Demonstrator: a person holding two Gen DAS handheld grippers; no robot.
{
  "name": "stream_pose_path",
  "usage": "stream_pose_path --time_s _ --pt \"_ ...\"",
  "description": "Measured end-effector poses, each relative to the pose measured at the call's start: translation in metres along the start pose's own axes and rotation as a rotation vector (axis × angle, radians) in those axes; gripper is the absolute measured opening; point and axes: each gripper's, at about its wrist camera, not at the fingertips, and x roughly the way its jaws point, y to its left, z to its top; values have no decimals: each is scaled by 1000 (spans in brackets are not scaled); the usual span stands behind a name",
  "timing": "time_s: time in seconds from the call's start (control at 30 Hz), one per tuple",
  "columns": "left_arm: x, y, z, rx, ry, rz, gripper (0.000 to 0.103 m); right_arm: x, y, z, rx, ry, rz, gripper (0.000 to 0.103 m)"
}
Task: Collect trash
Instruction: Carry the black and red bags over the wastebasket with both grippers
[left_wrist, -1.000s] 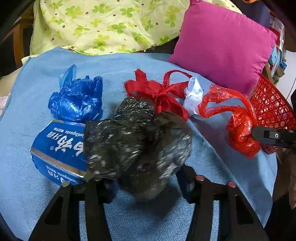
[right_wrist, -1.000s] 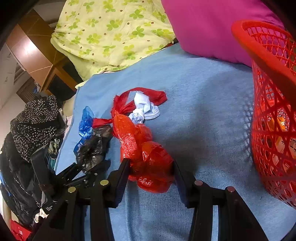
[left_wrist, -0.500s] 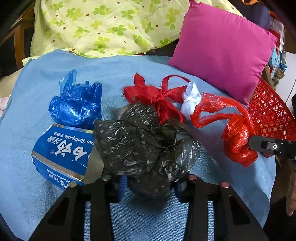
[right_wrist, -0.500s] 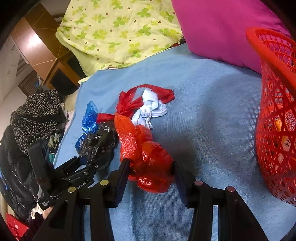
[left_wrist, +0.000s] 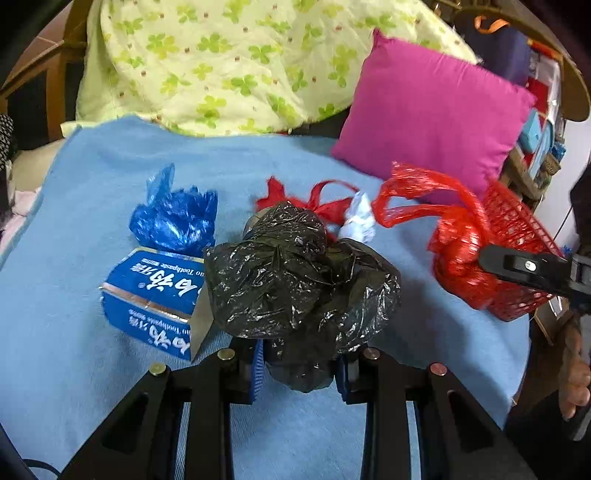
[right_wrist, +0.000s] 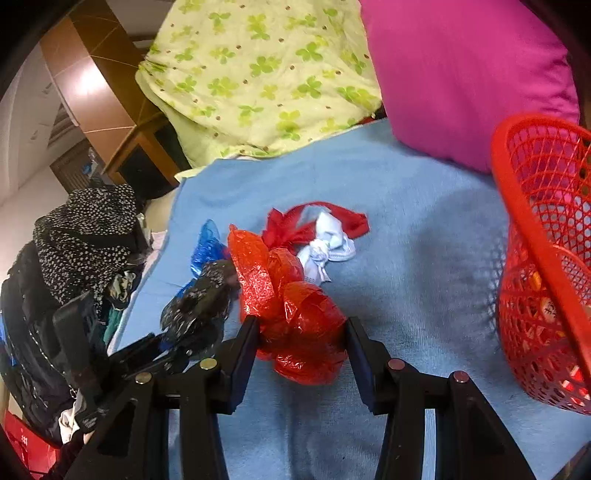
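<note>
A crumpled black plastic bag (left_wrist: 295, 280) sits between the blue pads of my left gripper (left_wrist: 299, 365). Its jaws are closing, the pads press on the bag's lower part, and it hangs just above the blue blanket (left_wrist: 74, 350). My right gripper (right_wrist: 301, 332) is shut on a knotted red plastic bag (right_wrist: 295, 314), held above the blanket left of the red mesh basket (right_wrist: 517, 206). In the left wrist view the red bag (left_wrist: 458, 254) hangs in front of the basket (left_wrist: 517, 229). The black bag (right_wrist: 199, 310) also shows at the left of the right wrist view.
On the blanket lie a blue plastic bag (left_wrist: 173, 221), a blue toothpaste box (left_wrist: 151, 295), a flat red bag (left_wrist: 317, 203) and a white crumpled piece (left_wrist: 358, 221). Behind stand a pink pillow (left_wrist: 432, 118) and a floral quilt (left_wrist: 221, 66). Dark clothes (right_wrist: 85, 236) pile up at the bed's left.
The left jaws narrowed onto the black bag, and it rose off the blanket. The right gripper lifted the red bag a little, and the basket now looks nearer to it.
</note>
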Motion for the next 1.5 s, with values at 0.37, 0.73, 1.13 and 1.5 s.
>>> stream_pose_path --time_s 0.37,0.73,1.13,1.5 --pt "-67 -63 -15 46 -125 -53 32 -64 8 3 -46 -185 66 50" --pt "-104 -139 46 126 -230 -156 32 -152 -37 2 30 -457 78 50" --pt "-69 -240 85 246 -172 -263 33 -209 -134 -10 276 -597 25 51" --pt "-11 -290 88 263 -44 -276 33 -219 -198 -16 503 -581 -82 52"
